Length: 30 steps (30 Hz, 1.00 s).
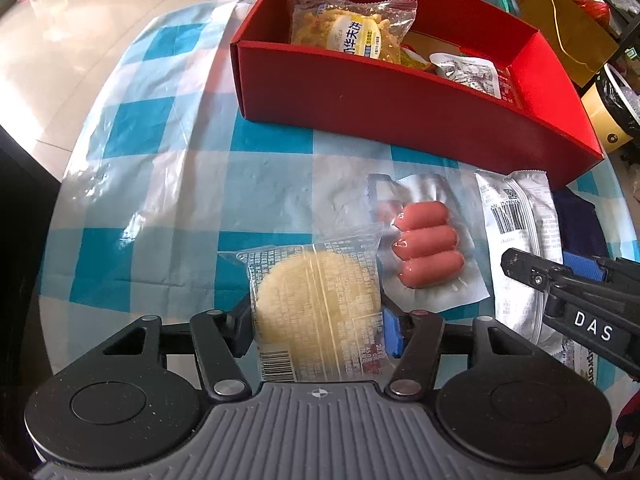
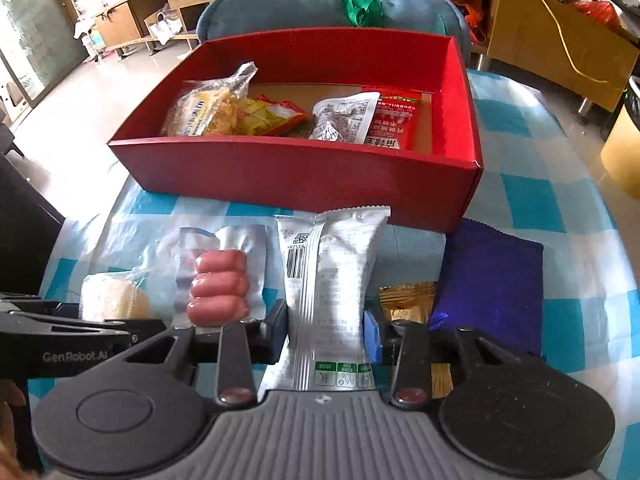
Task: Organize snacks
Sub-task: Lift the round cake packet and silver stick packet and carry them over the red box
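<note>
Sitting half-filled in the upper frame, the red box [image 2: 296, 176] already holds several packets. Left gripper [image 1: 316, 320] clamps the round cake packet [image 1: 316, 308]; right gripper [image 2: 326, 332] clamps the white packet [image 2: 328, 280]. Sausages [image 2: 218, 286], gold packet [image 2: 408, 300] and purple packet [image 2: 488, 284] remain on the table.

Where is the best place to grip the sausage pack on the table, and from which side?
Probably the flat sealed margin of the sausage pack, from above. It lies flat, and the three sausages bulge roundly, so pads may slip there. The free far end, toward the red box, looks easiest.
</note>
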Each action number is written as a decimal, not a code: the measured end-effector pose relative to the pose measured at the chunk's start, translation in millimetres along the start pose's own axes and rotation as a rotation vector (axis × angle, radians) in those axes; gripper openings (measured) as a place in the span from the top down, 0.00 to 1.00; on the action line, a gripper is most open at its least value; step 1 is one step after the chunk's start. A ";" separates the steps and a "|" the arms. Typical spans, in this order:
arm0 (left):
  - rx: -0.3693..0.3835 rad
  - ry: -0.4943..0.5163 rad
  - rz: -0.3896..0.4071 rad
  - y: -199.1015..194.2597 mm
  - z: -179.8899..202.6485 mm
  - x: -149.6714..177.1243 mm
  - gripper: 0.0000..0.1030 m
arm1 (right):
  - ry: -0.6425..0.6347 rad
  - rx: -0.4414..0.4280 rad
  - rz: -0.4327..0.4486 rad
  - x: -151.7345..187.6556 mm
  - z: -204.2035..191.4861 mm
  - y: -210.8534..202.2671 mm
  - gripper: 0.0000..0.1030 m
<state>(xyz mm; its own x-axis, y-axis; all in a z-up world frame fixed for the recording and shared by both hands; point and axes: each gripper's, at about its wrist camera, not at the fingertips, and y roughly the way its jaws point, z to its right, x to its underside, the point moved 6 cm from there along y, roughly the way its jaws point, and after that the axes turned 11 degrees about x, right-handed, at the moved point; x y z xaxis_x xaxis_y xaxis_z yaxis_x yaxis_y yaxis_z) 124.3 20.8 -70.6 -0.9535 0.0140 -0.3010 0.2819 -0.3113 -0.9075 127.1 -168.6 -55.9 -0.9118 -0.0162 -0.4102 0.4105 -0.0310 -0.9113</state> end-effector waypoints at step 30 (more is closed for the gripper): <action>0.006 0.041 0.064 -22.1 13.5 -7.1 0.35 | -0.022 -0.018 0.059 -3.7 -9.1 -24.0 0.67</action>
<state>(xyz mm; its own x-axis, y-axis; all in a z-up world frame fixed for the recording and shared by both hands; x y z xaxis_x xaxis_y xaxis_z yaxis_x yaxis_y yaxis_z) 123.4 14.7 -44.5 -0.9284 0.0331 -0.3701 0.3412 -0.3184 -0.8844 120.6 -158.8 -32.8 -0.8856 -0.0395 -0.4628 0.4636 -0.0112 -0.8860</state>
